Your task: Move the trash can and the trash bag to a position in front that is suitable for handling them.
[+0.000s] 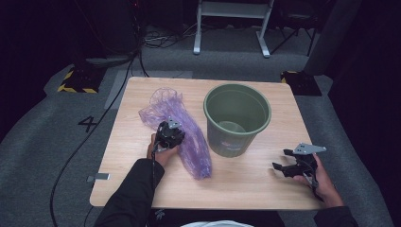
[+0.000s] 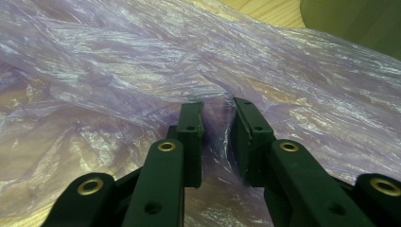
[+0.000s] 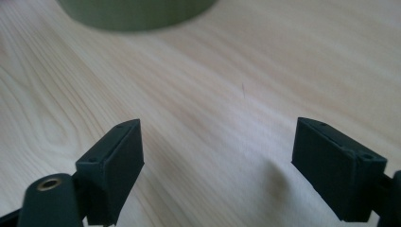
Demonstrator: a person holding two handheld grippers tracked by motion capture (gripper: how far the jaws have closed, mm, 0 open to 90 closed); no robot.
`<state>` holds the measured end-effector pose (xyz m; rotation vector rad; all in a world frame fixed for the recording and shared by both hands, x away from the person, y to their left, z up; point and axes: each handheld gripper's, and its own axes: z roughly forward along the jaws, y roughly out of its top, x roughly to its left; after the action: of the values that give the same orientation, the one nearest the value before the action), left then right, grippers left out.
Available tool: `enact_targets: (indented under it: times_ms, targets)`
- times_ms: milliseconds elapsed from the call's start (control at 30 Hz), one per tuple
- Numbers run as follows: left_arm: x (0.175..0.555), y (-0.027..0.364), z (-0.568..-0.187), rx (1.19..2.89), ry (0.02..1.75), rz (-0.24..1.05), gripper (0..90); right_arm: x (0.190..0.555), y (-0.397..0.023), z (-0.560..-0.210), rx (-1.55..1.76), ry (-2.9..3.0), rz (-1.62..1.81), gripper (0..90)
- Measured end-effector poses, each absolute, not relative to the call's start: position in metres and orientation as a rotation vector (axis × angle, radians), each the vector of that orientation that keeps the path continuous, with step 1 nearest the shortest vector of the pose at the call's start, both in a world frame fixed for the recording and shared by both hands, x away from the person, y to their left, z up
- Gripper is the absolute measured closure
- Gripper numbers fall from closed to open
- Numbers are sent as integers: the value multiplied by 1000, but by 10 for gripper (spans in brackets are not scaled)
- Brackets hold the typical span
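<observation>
Centrally, a wooden table [image 1: 246,182] on grey carpet [image 1: 56,142]; left hand-held gripper [image 1: 170,132] pinches purple bag [image 1: 189,137], right hand-held gripper [image 1: 291,163] wide.

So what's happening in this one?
A person at a wooden table works with tongs in each hand. The left tongs are down on a crumpled purple plastic bag lying left of a green bucket, jaws nearly together with a fold of the film between them. Whether they pinch it yet is unclear. The right tongs rest wide open over bare wood to the bucket's right, holding nothing. The bucket stands upright.
</observation>
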<state>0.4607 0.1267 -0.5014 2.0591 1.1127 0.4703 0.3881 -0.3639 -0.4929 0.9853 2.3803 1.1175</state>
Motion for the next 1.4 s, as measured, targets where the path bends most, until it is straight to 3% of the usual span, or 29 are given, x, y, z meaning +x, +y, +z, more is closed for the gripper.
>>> enact_targets:
  times_ms: [433, 733, 1100, 1300, 1400]
  targets:
    - [459, 131, -501, 2062, 1106, 460, 789, 376, -318, -393, 683, 2260, 1403, 193]
    - [458, 135, -501, 2058, 1107, 447, 823, 372, -278, -346, 550, 2248, 1432, 200]
    - [458, 135, -501, 2056, 1106, 445, 827, 386, -245, -341, 465, 2366, 1332, 231]
    - [458, 136, -501, 2059, 1105, 448, 828, 392, -239, -344, 449, 2404, 1312, 280]
    - [458, 135, -501, 2057, 1106, 446, 828, 396, -233, -343, 409, 2453, 1270, 348]
